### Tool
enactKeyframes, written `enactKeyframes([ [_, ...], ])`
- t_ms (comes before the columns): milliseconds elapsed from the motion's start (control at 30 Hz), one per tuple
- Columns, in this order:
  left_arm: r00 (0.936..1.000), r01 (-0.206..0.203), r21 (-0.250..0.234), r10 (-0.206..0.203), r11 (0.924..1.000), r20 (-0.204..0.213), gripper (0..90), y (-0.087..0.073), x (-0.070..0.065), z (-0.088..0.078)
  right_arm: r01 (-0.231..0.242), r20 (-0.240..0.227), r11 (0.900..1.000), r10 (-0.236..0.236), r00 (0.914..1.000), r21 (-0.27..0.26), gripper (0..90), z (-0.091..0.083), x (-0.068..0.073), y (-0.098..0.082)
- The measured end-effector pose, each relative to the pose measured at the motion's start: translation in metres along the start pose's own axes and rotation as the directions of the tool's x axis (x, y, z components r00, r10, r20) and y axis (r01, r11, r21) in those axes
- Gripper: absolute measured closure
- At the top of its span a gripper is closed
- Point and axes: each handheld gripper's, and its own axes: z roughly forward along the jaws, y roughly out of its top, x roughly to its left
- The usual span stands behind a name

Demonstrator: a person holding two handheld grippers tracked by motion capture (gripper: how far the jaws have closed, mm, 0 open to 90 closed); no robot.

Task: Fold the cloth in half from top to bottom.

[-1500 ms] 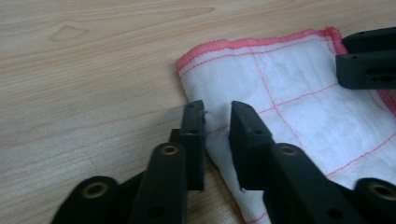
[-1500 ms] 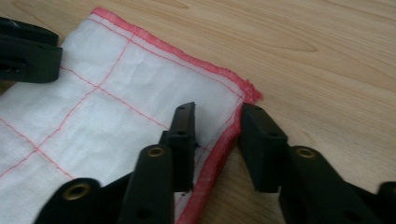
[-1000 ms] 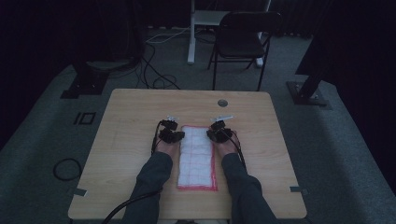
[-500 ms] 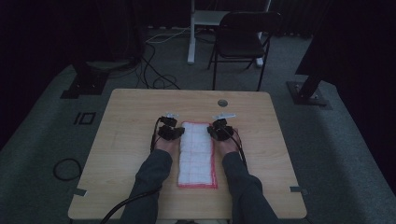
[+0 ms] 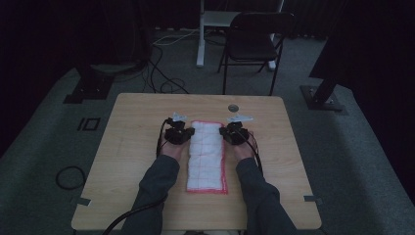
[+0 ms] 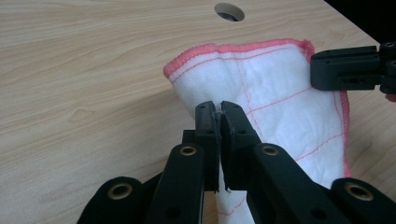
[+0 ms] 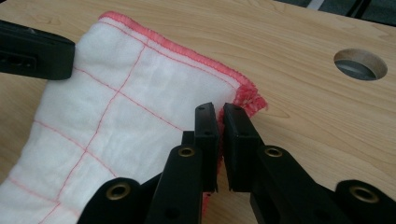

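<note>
A white cloth (image 5: 206,156) with a pink hem and thin pink grid lines lies lengthwise on the middle of the wooden table (image 5: 132,147). My left gripper (image 5: 188,132) is shut on the cloth's far left edge; its jaws pinch the fabric (image 6: 243,88), which lifts off the wood there. My right gripper (image 5: 222,132) is shut on the far right edge, close to the hemmed corner (image 7: 250,98). In the left gripper view my left gripper (image 6: 219,108) holds a raised fold, and the right gripper's jaw shows at the far right. My right gripper (image 7: 219,112) clamps the cloth (image 7: 116,121).
A round cable hole (image 5: 233,107) sits in the table just beyond the cloth's far end. A black folding chair (image 5: 254,39) and a white desk leg (image 5: 200,34) stand past the table. Cables lie on the grey floor at left (image 5: 68,176).
Both hands have risen a little, and the far end of the cloth has come up off the table with them.
</note>
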Motion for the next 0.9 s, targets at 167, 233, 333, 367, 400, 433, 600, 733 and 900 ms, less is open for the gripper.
enactKeyframes([
  [167, 0.9999, -0.007, -0.010, 0.007, 0.9999, 0.012, 87.2, -0.005, -0.001, -0.005, 0.015, -0.010, 1.000, -0.015, 0.9998, -0.007, 85.4, -0.005, 0.002, -0.003],
  [233, 0.9998, -0.010, -0.014, 0.011, 0.9998, 0.017, 87.2, -0.006, -0.001, -0.009, 0.022, -0.015, 1.000, -0.022, 0.9996, -0.010, 85.4, -0.007, 0.003, -0.004],
  [333, 0.9996, -0.020, -0.023, 0.020, 0.9996, 0.021, 87.2, -0.007, -0.003, -0.013, 0.032, -0.021, 0.999, -0.032, 0.9993, -0.020, 85.3, -0.011, 0.005, -0.004],
  [367, 0.9995, -0.023, -0.026, 0.023, 0.9994, 0.023, 87.2, -0.007, -0.004, -0.015, 0.036, -0.023, 0.999, -0.036, 0.9991, -0.023, 85.4, -0.013, 0.006, -0.004],
  [400, 0.9994, -0.023, -0.027, 0.024, 0.9994, 0.024, 87.2, -0.008, -0.005, -0.017, 0.041, -0.025, 0.999, -0.041, 0.9988, -0.026, 85.4, -0.014, 0.007, -0.004],
  [433, 0.9994, -0.023, -0.030, 0.024, 0.9993, 0.026, 87.2, -0.008, -0.005, -0.019, 0.044, -0.028, 0.999, -0.045, 0.9986, -0.029, 85.4, -0.016, 0.008, -0.005],
  [600, 0.9989, -0.035, -0.036, 0.036, 0.9987, 0.030, 87.2, -0.012, -0.008, -0.028, 0.061, -0.041, 0.997, -0.063, 0.9972, -0.045, 85.4, -0.025, 0.013, -0.006],
  [733, 0.9987, -0.038, -0.045, 0.039, 0.9983, 0.034, 87.2, -0.014, -0.010, -0.034, 0.075, -0.053, 0.996, -0.077, 0.9956, -0.053, 85.4, -0.032, 0.017, -0.007],
  [900, 0.9980, -0.049, -0.048, 0.051, 0.9976, 0.036, 87.2, -0.017, -0.012, -0.040, 0.093, -0.059, 0.994, -0.097, 0.9935, -0.063, 85.6, -0.037, 0.021, -0.009],
])
